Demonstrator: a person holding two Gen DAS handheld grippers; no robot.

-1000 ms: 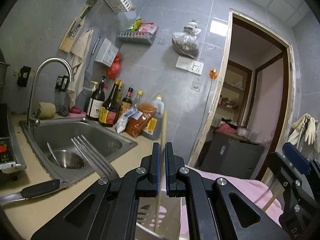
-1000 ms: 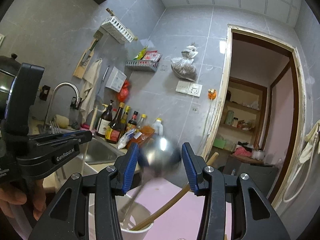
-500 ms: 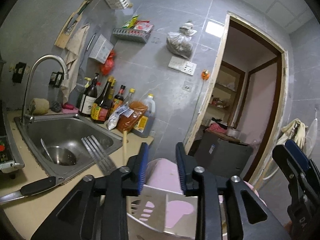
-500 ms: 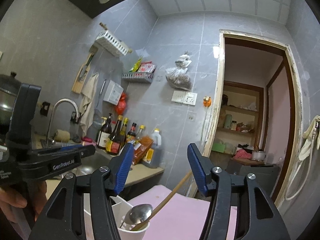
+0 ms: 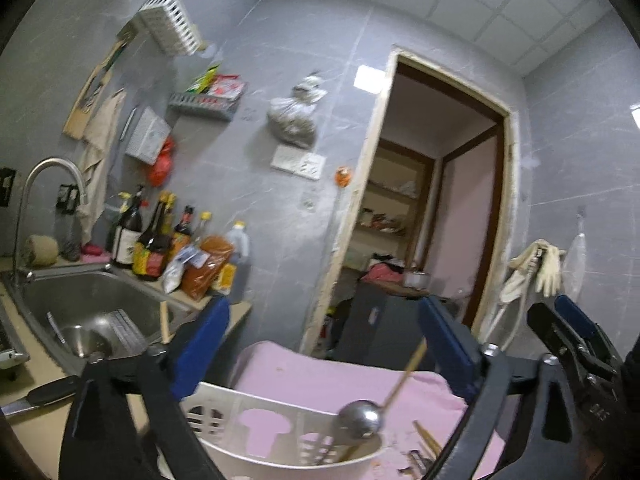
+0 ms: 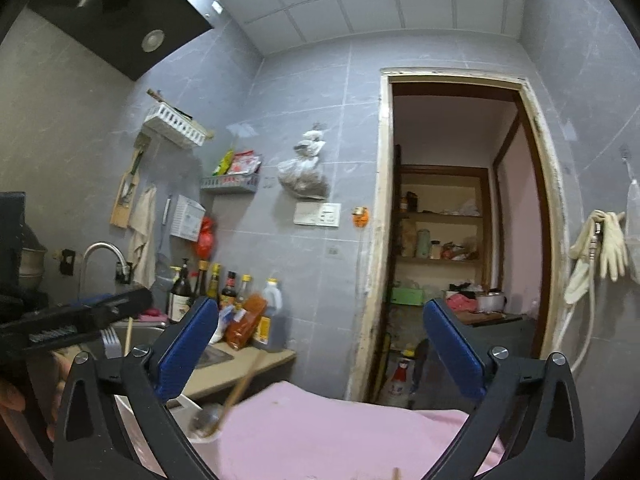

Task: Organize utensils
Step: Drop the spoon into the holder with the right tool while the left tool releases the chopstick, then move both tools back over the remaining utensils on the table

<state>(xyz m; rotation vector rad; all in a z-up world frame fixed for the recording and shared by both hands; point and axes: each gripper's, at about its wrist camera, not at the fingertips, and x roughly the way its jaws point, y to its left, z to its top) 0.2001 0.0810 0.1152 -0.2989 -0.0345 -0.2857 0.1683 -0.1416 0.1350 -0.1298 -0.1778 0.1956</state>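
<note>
A white slotted utensil holder (image 5: 256,428) stands low in the left wrist view on a pink cloth (image 5: 340,372). A metal spoon (image 5: 360,420) and a wooden chopstick (image 5: 404,376) lean in it. Fork tines (image 5: 122,330) and another chopstick (image 5: 163,320) stick up beside my left finger. My left gripper (image 5: 324,344) hangs just above the holder, its jaws opening, nothing between them. My right gripper (image 6: 320,344) is also opening and empty, up and right of the holder (image 6: 180,404) with its spoon (image 6: 206,420). The left gripper (image 6: 80,316) shows at that view's left edge.
A steel sink (image 5: 80,300) with a tap lies to the left, and sauce bottles (image 5: 160,248) line the wall behind it. A black-handled knife (image 5: 44,394) rests on the counter edge. An open doorway (image 6: 460,240) is ahead, with gloves (image 6: 600,240) hanging to its right.
The left jaws were shut on a chopstick and the right jaws stood around the spoon. Both have opened wide and drawn up and back. The chopstick and spoon stay in the holder.
</note>
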